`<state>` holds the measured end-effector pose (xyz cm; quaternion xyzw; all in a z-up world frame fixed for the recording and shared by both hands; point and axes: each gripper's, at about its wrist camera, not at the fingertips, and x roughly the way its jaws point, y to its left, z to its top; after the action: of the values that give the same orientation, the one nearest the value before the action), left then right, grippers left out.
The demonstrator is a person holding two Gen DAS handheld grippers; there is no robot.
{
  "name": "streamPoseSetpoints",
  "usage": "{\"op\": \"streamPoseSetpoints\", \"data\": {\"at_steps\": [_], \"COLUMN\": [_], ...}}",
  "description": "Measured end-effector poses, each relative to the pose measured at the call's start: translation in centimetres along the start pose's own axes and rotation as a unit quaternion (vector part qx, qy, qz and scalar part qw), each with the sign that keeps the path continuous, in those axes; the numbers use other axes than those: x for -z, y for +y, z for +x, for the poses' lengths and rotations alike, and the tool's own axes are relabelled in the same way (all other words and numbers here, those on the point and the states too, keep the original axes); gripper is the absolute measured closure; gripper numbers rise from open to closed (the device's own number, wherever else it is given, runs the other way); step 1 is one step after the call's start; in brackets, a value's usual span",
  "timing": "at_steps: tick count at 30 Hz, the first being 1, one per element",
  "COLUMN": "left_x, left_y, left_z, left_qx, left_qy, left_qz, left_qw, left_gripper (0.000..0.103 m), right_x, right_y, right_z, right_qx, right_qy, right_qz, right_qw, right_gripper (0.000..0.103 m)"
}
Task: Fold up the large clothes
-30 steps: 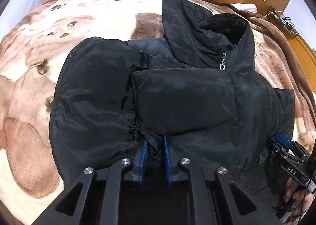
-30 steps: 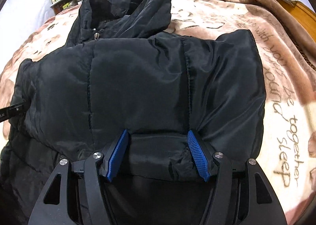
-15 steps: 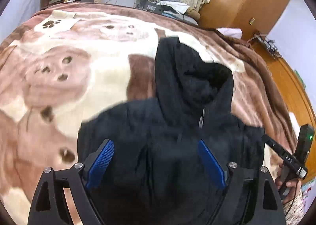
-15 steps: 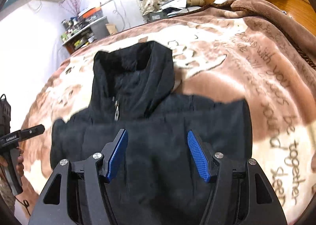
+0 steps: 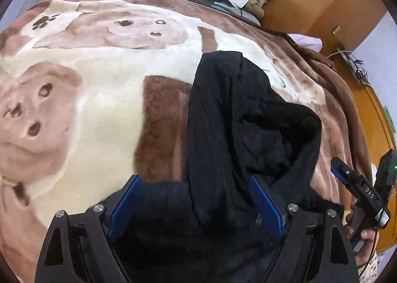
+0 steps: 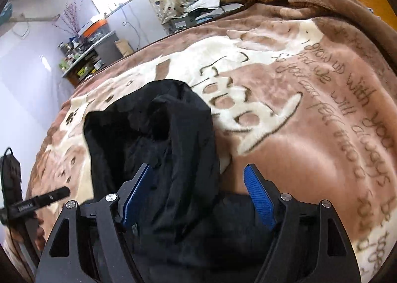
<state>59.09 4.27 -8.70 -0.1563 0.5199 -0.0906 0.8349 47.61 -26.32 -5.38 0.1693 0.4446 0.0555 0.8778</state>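
A: Left tongs (image 5: pixel 196 204)?
B: Standing wide, gripping nothing. Right tongs (image 6: pixel 198 197) are opening, empty too.
A: Jacket (image 5: pixel 238 134)?
B: Lying on the bed's bear-print blanket (image 5: pixel 99 99), below both; wardrobe (image 5: pixel 330 7) behind.

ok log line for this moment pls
step: between folds | left gripper: open, holds nothing | right gripper: jaws opening, holds nothing | black jacket: on blanket, hood end visible

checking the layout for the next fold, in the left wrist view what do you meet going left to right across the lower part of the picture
blanket → left blue pad of the left gripper → black jacket → right blue pad → right gripper, held in a hand at the right edge
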Motion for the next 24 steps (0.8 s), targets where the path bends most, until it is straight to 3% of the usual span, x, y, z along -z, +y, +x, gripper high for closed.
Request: {"op": "streamPoseSetpoints", "data": {"at_steps": [3, 7, 8, 9, 10, 11, 12, 15, 24], "left_x": [-0.5, -0.7, -0.6, -0.6, -0.4, -0.3, -0.2, 0.0, 2.5], "left_y": [-0.4, -0.4, -0.6, -1.0, -1.5, -1.8, -2.1, -2.5, -1.0], "left_z": [2.7, 4.9, 5.2, 5.5, 5.9, 6.1, 6.1, 4.9, 0.6], "left_qx": [-0.021, -0.021, -0.019, -0.024, -0.034, -0.039, -0.040, -0.029, -0.001], "left_qy": [0.014, 0.015, 0.013, 0.013, 0.017, 0.021, 0.024, 0.008, -0.033], "left_qz": [0.007, -0.007, -0.004, 0.005, 0.021, 0.028, 0.032, 0.024, -0.004], "left_qw": [0.9997, 0.9996, 0.9997, 0.9996, 0.9990, 0.9986, 0.9984, 0.9993, 0.9994], "left_gripper": [0.016, 0.020, 0.032, 0.052, 0.062, 0.079, 0.087, 0.095, 0.096], "right_x": [-0.6, -0.4, -0.5, -0.4, -0.3, -0.4, -0.3, 0.1, 3.2], "right_y": [-0.1, 0.2, 0.3, 0.4, 0.7, 1.0, 1.1, 2.0, 2.7], "right_z": [2.5, 4.1, 4.3, 4.4, 4.3, 4.4, 4.4, 3.5, -2.3], "right_qx": [0.010, 0.008, 0.002, 0.000, 0.001, 0.007, 0.010, 0.011, 0.028], "right_qy": [0.018, 0.023, 0.023, 0.021, 0.018, 0.019, 0.021, 0.009, -0.054], "right_qz": [-0.001, -0.003, -0.005, -0.009, -0.017, -0.023, -0.028, -0.060, -0.123], "right_qw": [1.000, 1.000, 1.000, 1.000, 1.000, 1.000, 0.999, 0.998, 0.991], "right_gripper": [0.027, 0.027, 0.027, 0.036, 0.047, 0.072, 0.079, 0.094, 0.097]}}
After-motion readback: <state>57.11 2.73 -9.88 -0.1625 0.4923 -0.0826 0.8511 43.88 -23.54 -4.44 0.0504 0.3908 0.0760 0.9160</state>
